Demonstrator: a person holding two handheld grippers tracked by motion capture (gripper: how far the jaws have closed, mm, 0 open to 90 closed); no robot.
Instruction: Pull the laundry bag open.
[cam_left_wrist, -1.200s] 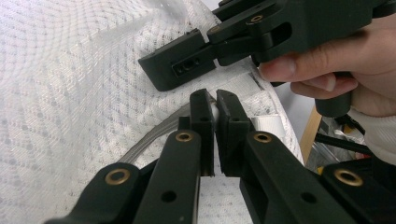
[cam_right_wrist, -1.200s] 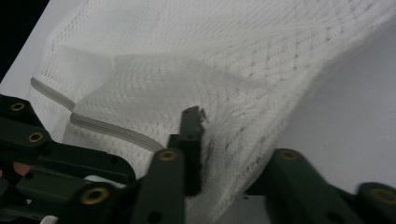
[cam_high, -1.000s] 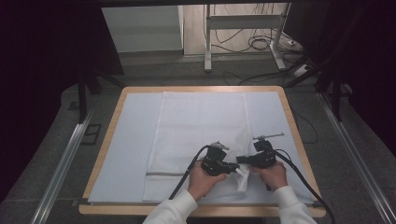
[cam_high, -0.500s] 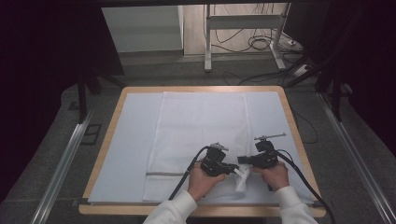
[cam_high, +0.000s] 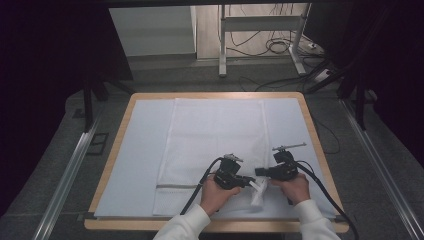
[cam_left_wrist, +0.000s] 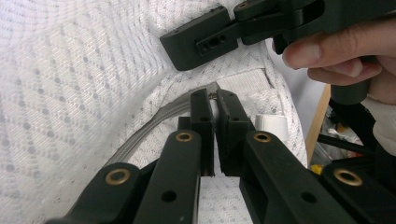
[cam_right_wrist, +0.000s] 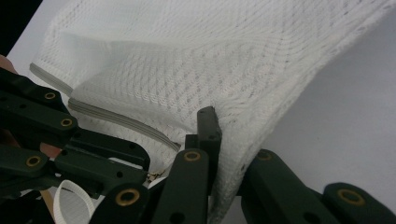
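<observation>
High view: white mesh bag (cam_high: 215, 145) lies flat mid-table, zipper end at the near edge; left tool (cam_high: 248, 182) and right tool (cam_high: 259, 172) meet at its near right corner. Left gripper view: jaws clamped on the zipper pull (cam_left_wrist: 214, 96). Right gripper view: jaws pinch the mesh edge beside the grey zipper (cam_right_wrist: 116, 119).
</observation>
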